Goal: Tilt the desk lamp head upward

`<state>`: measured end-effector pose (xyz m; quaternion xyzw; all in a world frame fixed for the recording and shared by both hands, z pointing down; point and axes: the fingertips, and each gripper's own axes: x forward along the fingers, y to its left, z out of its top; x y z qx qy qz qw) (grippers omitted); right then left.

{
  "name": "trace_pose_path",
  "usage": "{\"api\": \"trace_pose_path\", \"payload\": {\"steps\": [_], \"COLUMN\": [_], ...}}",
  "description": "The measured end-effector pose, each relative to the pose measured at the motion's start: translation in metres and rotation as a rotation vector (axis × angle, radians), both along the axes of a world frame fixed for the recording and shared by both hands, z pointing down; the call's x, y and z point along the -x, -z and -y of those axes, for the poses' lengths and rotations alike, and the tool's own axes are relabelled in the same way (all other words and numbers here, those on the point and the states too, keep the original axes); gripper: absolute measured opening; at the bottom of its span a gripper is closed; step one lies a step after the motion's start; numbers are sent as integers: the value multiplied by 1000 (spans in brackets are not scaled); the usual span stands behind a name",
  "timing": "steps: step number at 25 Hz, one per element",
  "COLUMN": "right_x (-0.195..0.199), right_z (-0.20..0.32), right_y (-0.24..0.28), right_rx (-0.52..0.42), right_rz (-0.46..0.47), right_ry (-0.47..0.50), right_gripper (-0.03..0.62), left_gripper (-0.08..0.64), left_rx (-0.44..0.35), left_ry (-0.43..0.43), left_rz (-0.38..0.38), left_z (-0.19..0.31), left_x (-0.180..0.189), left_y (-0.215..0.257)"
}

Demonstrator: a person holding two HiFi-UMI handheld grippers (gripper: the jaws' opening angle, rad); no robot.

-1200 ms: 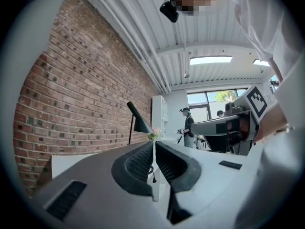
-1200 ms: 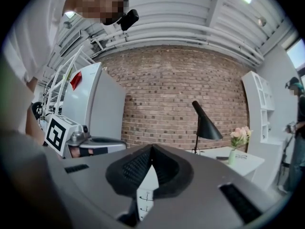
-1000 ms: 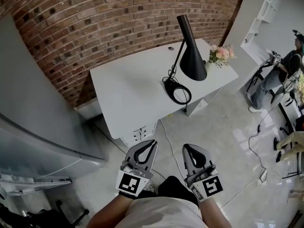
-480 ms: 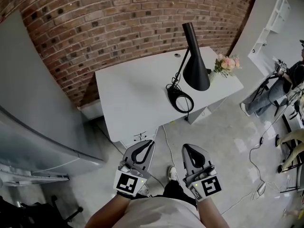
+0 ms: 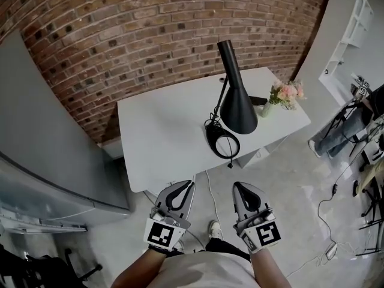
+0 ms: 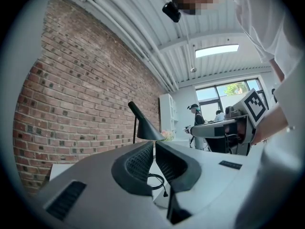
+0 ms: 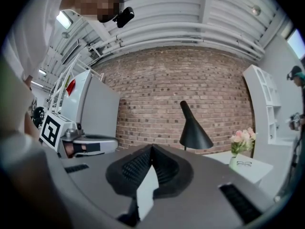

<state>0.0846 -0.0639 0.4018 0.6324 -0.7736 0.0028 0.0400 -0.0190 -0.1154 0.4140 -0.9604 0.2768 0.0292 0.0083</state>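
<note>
A black desk lamp stands on the white desk by the brick wall. Its cone head points down over its ring-shaped base, and its cord trails off the desk's front edge. My left gripper and right gripper hover side by side over the floor, short of the desk's near edge and touching nothing. Both are shut and empty. In the left gripper view the lamp rises just beyond the closed left gripper. In the right gripper view the lamp stands beyond the right gripper, to its right.
A small vase of pink flowers stands at the desk's right end, with glasses lying beside it. A tall grey cabinet fills the left. Cables run across the floor on the right, where a seated person and white shelving are.
The desk and lamp have drawn a little nearer and shifted in the head view as the person steps forward. Both grippers keep the same shut pose side by side.
</note>
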Motion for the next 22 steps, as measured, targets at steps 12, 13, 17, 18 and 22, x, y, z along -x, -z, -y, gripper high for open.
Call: {"api": "trace_pose_path", "payload": {"steps": [12,13,17,18,22], "right_x": [-70,-75,-93,-98,-107], "right_z": [44,48,64,68,89], "right_y": [-9,-10,-19,-21,-27], "right_rx": [10,13,28,31,34], "right_rz": [37,36,59,73,84], "right_ry": [34,37,47,49,77], "right_gripper": [12,12,12,12,12], "left_gripper": [20,20,20,20,20], "left_rx": [-5,-3,10,15,16], "left_ry": [77,84,124,136,184], "left_rz": [18,20,34,34,31], "left_z": [33,35,44,46,55], "left_x": [-54,-57,-63,-63,-65], "left_y": [3,2,-2,-2,3]}}
